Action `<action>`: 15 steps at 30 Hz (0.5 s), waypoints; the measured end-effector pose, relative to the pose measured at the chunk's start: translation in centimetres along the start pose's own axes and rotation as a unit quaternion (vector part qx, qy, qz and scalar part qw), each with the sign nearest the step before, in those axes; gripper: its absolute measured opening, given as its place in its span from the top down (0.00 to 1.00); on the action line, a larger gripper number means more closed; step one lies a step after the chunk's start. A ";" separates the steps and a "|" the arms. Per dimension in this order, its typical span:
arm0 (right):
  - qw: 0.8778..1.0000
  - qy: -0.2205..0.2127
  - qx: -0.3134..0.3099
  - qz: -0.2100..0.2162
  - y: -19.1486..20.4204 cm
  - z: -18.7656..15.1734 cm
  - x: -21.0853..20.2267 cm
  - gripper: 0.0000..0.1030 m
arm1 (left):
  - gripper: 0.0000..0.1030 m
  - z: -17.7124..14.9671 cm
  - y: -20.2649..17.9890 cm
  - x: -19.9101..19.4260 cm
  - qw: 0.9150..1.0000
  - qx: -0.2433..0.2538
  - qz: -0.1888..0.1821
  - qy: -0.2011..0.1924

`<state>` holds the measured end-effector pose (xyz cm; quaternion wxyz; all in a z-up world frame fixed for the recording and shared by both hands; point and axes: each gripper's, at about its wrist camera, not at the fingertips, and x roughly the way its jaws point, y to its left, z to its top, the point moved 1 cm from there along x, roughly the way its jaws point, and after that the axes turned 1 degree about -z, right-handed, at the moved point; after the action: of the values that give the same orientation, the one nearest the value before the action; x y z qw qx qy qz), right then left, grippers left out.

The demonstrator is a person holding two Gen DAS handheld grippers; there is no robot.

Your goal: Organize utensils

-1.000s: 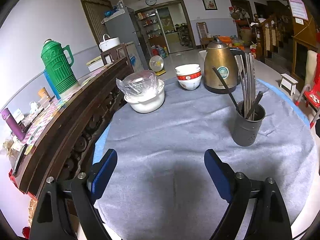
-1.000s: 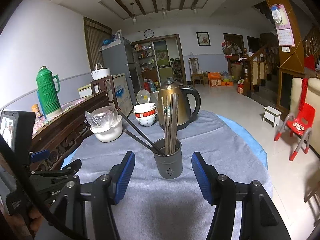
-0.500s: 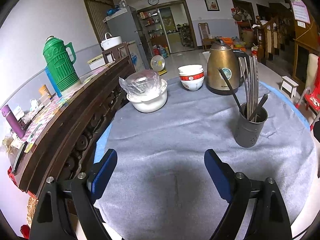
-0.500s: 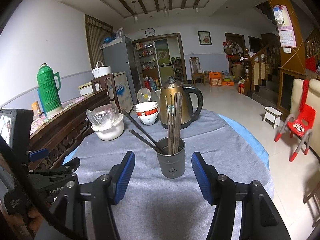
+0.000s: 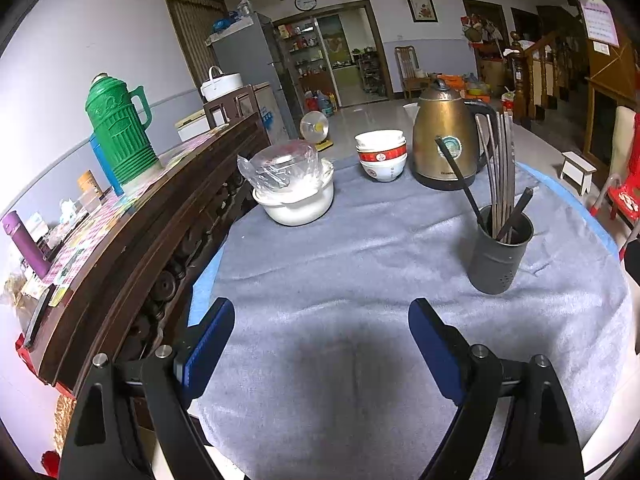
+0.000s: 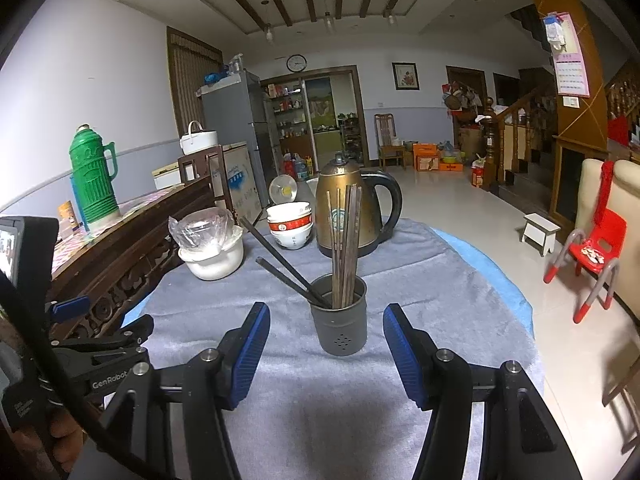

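Observation:
A dark grey utensil holder (image 6: pixel 339 327) stands on the grey tablecloth (image 6: pixel 420 292), holding several upright chopsticks (image 6: pixel 346 240) and two dark ones leaning left. In the left wrist view the holder (image 5: pixel 498 254) is at the right. My right gripper (image 6: pixel 326 350) is open and empty, its blue pads either side of the holder, just in front of it. My left gripper (image 5: pixel 320 340) is open and empty over bare cloth, left of the holder.
A brass kettle (image 5: pixel 446 142), stacked bowls (image 5: pixel 381 155) and a white pot with plastic wrap (image 5: pixel 294 192) stand at the table's far side. A dark wooden cabinet (image 5: pixel 132 240) with a green thermos (image 5: pixel 118 128) borders the left edge.
Both views have pulled back slightly and tilted; the holder sits a little farther from the right gripper. Both grippers stay open and empty.

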<state>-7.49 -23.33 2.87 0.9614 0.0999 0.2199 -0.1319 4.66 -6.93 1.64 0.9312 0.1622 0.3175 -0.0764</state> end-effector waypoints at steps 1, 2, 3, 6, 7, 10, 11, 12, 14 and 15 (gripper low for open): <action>1.000 -0.001 0.000 -0.002 -0.1 0.0 0.0 0.39 | 0.14 0.0 -0.2 0.0 1.000 0.001 0.000 0.001; 1.000 -0.001 -0.001 -0.004 -0.2 0.0 0.0 0.39 | 0.14 0.0 -0.3 0.0 1.000 0.003 0.000 0.001; 1.000 -0.002 -0.001 -0.006 -0.4 0.0 0.0 0.39 | 0.14 0.0 -0.5 0.0 1.000 0.005 0.000 0.002; 1.000 -0.003 0.003 -0.009 -1.0 -0.1 0.0 0.39 | 0.14 0.0 -1.1 0.0 1.000 0.011 -0.001 0.003; 1.000 -0.003 0.005 -0.010 -1.2 0.0 0.0 0.39 | 0.14 0.0 -1.3 0.0 1.000 0.013 -0.001 0.003; 1.000 -0.003 0.010 -0.012 -1.8 0.0 0.1 0.39 | 0.14 0.1 -1.9 -0.1 1.000 0.018 -0.003 0.002; 1.000 -0.003 0.011 -0.013 -1.9 0.0 0.1 0.39 | 0.14 0.2 -2.1 -0.2 1.000 0.019 -0.002 0.001; 1.000 -0.003 0.011 -0.014 -2.1 0.0 0.1 0.39 | 0.14 0.3 -2.3 -0.3 1.000 0.021 -0.003 0.000; 1.000 -0.004 0.011 -0.017 -2.4 0.0 0.1 0.39 | 0.14 0.3 -2.6 -0.5 1.000 0.023 -0.004 -0.001; 1.000 -0.004 0.012 -0.018 -2.5 0.0 0.1 0.39 | 0.14 0.4 -2.8 -0.5 1.000 0.025 -0.004 -0.001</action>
<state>-8.11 -25.73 2.48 0.9584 0.1069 0.2166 -0.1518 3.76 -9.61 1.55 0.9268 0.1844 0.3150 -0.0885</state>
